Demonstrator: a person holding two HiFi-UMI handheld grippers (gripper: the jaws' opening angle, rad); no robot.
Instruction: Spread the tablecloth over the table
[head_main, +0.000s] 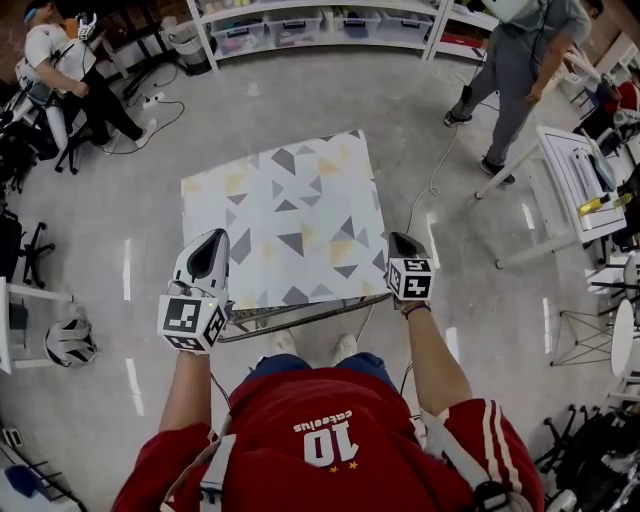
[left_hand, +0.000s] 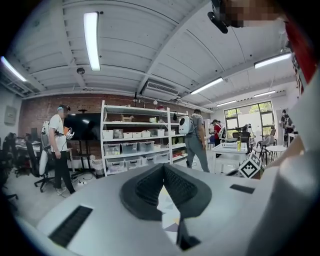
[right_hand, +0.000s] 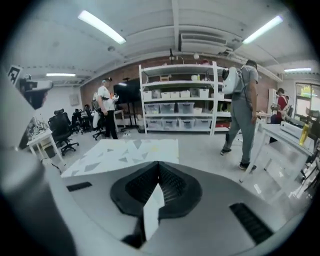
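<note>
A white tablecloth (head_main: 290, 210) with grey and yellow triangles lies over the small table, whose near edge (head_main: 300, 318) shows bare beneath it. My left gripper (head_main: 212, 242) holds the cloth's near left corner and my right gripper (head_main: 402, 243) the near right corner, both raised above the table edge. In the left gripper view the jaws (left_hand: 163, 167) are shut, with patterned cloth (left_hand: 171, 220) between and below them. In the right gripper view the jaws (right_hand: 158, 164) are shut on a white fold of cloth (right_hand: 152, 210), and the rest of the tablecloth (right_hand: 125, 152) stretches away to the left.
A person in grey (head_main: 525, 60) stands at the far right beside a white table (head_main: 570, 180). Another person (head_main: 60, 60) sits at the far left. Shelves with bins (head_main: 330, 25) line the back. A helmet (head_main: 70, 342) lies on the floor at the left. A cable (head_main: 435, 175) runs on the floor at the table's right.
</note>
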